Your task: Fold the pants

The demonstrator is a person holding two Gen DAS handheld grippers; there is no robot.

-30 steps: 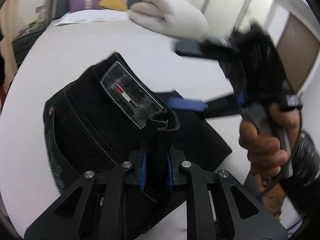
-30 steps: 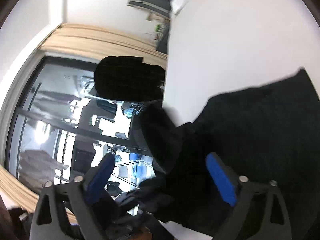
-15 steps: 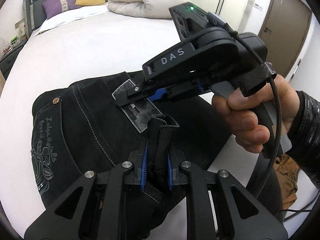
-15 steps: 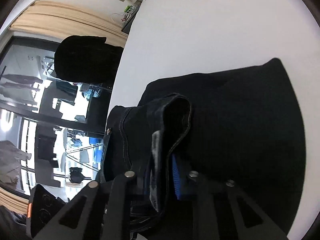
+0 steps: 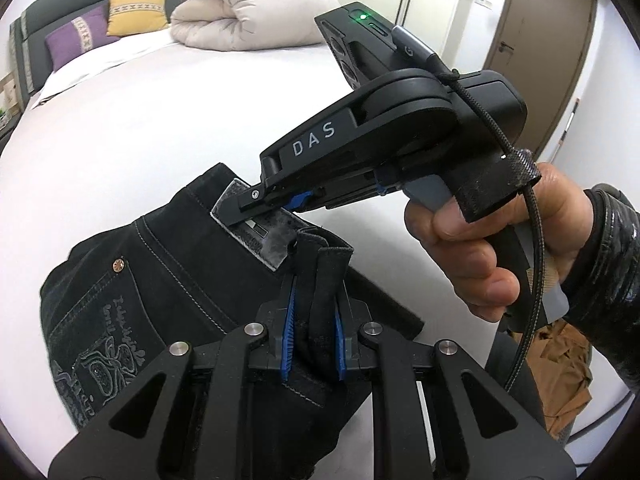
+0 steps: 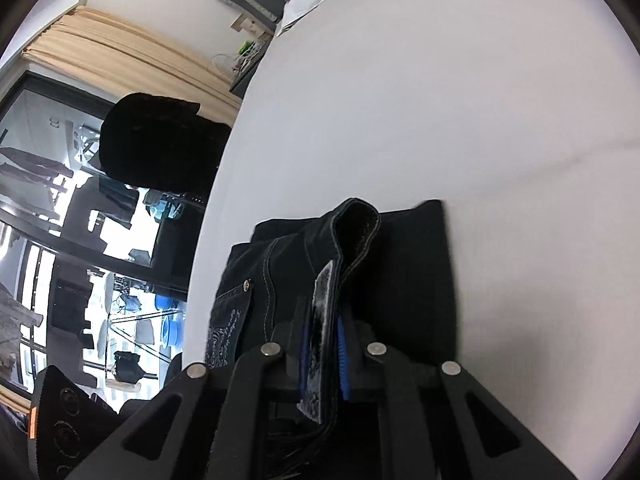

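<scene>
Both clamped on the black jeans [image 5: 168, 280]: left tongs [image 5: 313, 338] near, right tongs [image 5: 276, 206] just closed farther along waistband (beside leather patch [image 5: 256, 220]).

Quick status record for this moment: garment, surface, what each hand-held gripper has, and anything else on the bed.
garment: black pants, partly folded
surface: white bed
left hand-held gripper: shut on a bunched fold of the pants
right hand-held gripper: jaws have just closed; shut on the waistband at the grey patch
also on bed: rolled duvet, yellow pillow, purple pillow
</scene>
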